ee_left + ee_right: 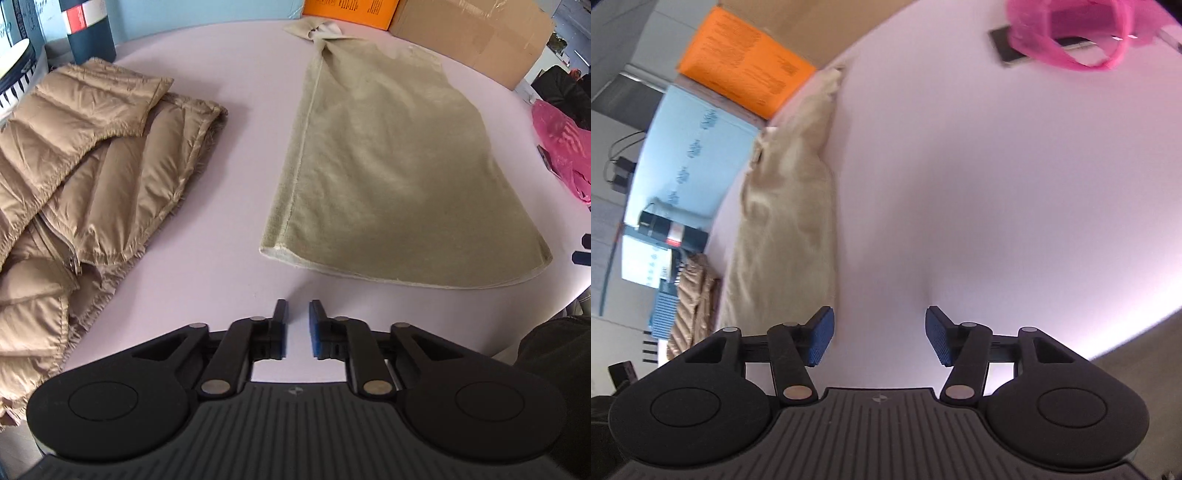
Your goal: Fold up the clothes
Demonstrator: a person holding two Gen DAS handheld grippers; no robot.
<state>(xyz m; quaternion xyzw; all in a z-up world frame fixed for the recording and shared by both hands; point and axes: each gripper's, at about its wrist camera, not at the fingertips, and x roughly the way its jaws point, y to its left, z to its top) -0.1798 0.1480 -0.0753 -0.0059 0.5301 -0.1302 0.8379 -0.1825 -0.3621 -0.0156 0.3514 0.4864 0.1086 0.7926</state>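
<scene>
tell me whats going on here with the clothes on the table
A person is folding clothes with two handheld grippers. Right now neither holds anything: the left gripper hovers with a narrow gap just short of the near hem of an olive-green garment lying flat on the pale table. The right gripper is wide open over bare tabletop beside that garment's edge. A tan puffer jacket sits bunched to the left, apparently already folded.

Each black gripper has silver rivets, blue ribbed pads and a grooved grey base.
</scene>
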